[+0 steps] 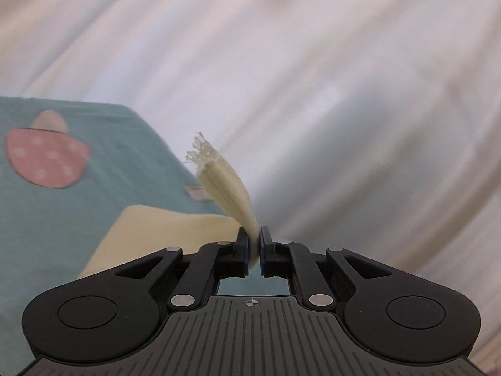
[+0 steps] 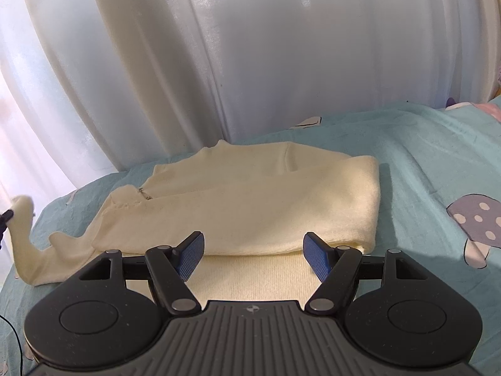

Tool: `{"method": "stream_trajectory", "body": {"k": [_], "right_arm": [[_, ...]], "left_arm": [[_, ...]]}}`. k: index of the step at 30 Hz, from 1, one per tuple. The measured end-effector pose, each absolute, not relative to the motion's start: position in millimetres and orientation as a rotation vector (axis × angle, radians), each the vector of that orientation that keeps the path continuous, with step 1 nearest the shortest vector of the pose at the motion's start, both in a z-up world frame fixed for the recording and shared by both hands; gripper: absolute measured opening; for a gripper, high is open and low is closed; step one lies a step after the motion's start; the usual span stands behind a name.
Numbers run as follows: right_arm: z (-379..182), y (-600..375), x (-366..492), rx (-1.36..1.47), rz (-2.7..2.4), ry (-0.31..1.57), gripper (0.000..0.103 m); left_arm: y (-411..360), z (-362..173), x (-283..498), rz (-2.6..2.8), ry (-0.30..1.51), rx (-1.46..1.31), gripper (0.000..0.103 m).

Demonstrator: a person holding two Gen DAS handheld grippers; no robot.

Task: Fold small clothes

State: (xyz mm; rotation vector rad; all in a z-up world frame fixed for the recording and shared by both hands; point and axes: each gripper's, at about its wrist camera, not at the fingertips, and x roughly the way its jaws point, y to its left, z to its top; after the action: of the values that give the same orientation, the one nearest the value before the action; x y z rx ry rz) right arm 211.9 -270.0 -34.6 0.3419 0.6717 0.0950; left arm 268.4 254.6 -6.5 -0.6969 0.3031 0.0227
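Note:
A cream knit sweater (image 2: 250,194) lies partly folded on the bed, its right side doubled over and a small zip at the collar. Its left sleeve (image 2: 28,241) trails off to the left and rises at its end. In the left wrist view my left gripper (image 1: 254,235) is shut on that sleeve's cuff (image 1: 222,181), whose frayed end sticks up past the pads above the bed. More of the sweater (image 1: 150,232) lies below on the left. My right gripper (image 2: 253,247) stands open just over the sweater's near hem, with nothing gripped.
A teal bed sheet (image 2: 422,163) printed with mushrooms covers the bed. White curtains (image 2: 281,62) hang close behind its far edge. A thin dark cable (image 2: 15,338) runs along the lower left. Bare sheet lies to the right of the sweater.

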Motion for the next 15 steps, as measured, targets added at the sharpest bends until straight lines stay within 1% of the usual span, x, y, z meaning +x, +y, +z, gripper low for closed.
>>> {"method": "stream_trajectory", "body": {"k": [2,3,4,5,8,10,11,12,14,15], "right_arm": [[-35,-270,213,0.358,0.117,0.675,0.071],[-36,-270,214,0.366,0.127,0.676,0.071],[-36,-270,216,0.378,0.145,0.681,0.071],[-37,-269,218,0.394,0.168,0.686,0.071],[-42,-269,232,0.475,0.249,0.723,0.070],[-50,-265,246,0.545,0.315,0.763,0.069],[-56,-260,254,0.573,0.348,0.784,0.066],[-61,-256,262,0.593,0.375,0.802,0.060],[-75,-242,279,0.622,0.412,0.840,0.052],[-79,-236,290,0.637,0.426,0.857,0.051]], "left_arm": [[186,-1,275,-0.138,0.361,-0.600,0.012],[156,-3,276,-0.199,0.398,-0.564,0.019],[131,-8,275,-0.245,0.422,-0.541,0.039],[111,-14,270,-0.267,0.432,-0.518,0.051],[78,-38,252,-0.200,0.466,-0.497,0.052],[78,-58,242,-0.079,0.509,-0.502,0.053],[81,-68,238,-0.031,0.534,-0.504,0.053],[87,-75,236,0.012,0.551,-0.502,0.053],[95,-87,229,0.077,0.556,-0.477,0.053],[100,-88,223,0.075,0.530,-0.470,0.053]]}}
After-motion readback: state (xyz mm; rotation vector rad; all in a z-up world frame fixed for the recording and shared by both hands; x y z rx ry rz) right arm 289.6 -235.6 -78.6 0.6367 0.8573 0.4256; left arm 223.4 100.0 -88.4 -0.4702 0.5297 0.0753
